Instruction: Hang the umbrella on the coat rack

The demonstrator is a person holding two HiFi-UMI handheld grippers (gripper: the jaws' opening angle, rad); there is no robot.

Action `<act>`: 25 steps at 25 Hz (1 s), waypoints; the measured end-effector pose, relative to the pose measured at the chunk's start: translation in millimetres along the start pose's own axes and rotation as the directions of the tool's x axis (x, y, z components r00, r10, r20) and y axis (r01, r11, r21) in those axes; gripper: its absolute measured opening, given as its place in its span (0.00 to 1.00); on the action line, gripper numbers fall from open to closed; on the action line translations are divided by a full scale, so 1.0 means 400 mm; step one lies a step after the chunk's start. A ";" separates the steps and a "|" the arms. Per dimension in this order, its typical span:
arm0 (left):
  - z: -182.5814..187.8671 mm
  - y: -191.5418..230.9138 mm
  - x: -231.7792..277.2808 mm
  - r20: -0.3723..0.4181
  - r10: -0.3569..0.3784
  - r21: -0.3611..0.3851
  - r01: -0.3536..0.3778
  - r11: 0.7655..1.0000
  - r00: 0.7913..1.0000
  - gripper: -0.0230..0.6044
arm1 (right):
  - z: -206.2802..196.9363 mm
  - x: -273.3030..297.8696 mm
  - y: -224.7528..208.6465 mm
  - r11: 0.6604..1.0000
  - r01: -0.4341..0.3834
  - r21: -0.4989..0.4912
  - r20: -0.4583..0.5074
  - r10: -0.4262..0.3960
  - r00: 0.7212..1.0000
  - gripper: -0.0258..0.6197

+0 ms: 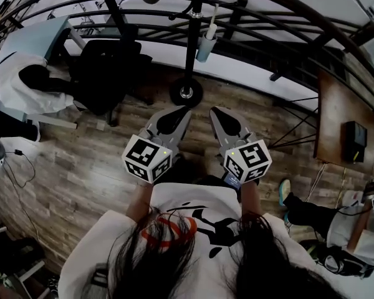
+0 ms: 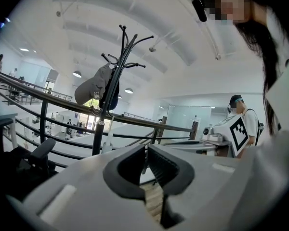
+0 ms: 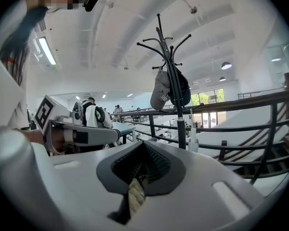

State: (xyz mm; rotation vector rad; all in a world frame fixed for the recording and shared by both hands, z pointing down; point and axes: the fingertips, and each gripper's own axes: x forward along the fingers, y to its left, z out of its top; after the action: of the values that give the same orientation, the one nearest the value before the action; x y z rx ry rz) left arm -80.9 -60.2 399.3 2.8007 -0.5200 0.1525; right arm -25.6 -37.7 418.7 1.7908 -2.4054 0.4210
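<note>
The black coat rack [image 1: 188, 55] stands on a round base ahead of me by the railing. Its hooks [image 2: 123, 47] carry a grey cap [image 2: 92, 86] and a dark item; the rack [image 3: 171, 57] also shows in the right gripper view. A pale folded umbrella [image 1: 206, 42] with a white handle hangs close beside the pole, and it shows low by the pole as the umbrella [image 2: 107, 139] and the umbrella [image 3: 193, 139]. What holds it I cannot tell. My left gripper [image 1: 174, 113] and right gripper [image 1: 223, 114] sit side by side short of the base. Both are shut and hold nothing.
A dark metal railing [image 1: 287, 48] curves behind the rack. A black office chair [image 1: 109, 73] stands to the left, with a person in white [image 1: 19, 86] beyond it. A wooden desk [image 1: 336, 111] is at the right, and another person [image 1: 336, 223] sits at the lower right.
</note>
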 end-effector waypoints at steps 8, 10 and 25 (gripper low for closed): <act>-0.021 -0.125 -0.031 0.029 0.068 0.002 -0.069 0.998 0.997 0.05 | -0.018 -0.148 0.043 0.997 -0.065 -0.040 0.006 0.065 0.998 0.05; -0.048 -0.163 -0.054 0.023 0.096 -0.009 -0.095 0.995 0.995 0.05 | -0.043 -0.194 0.057 0.996 -0.080 -0.041 -0.005 0.080 0.997 0.05; -0.161 -0.461 -0.169 0.030 0.147 0.001 -0.147 0.989 0.989 0.05 | -0.136 -0.470 0.146 0.986 -0.159 -0.060 0.016 0.160 0.987 0.05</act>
State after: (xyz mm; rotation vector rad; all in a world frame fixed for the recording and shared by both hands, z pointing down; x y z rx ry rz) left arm -79.4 146.7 402.3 2.7707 -0.7342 0.1429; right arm -29.5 166.5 413.8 1.5936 -2.5572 0.3439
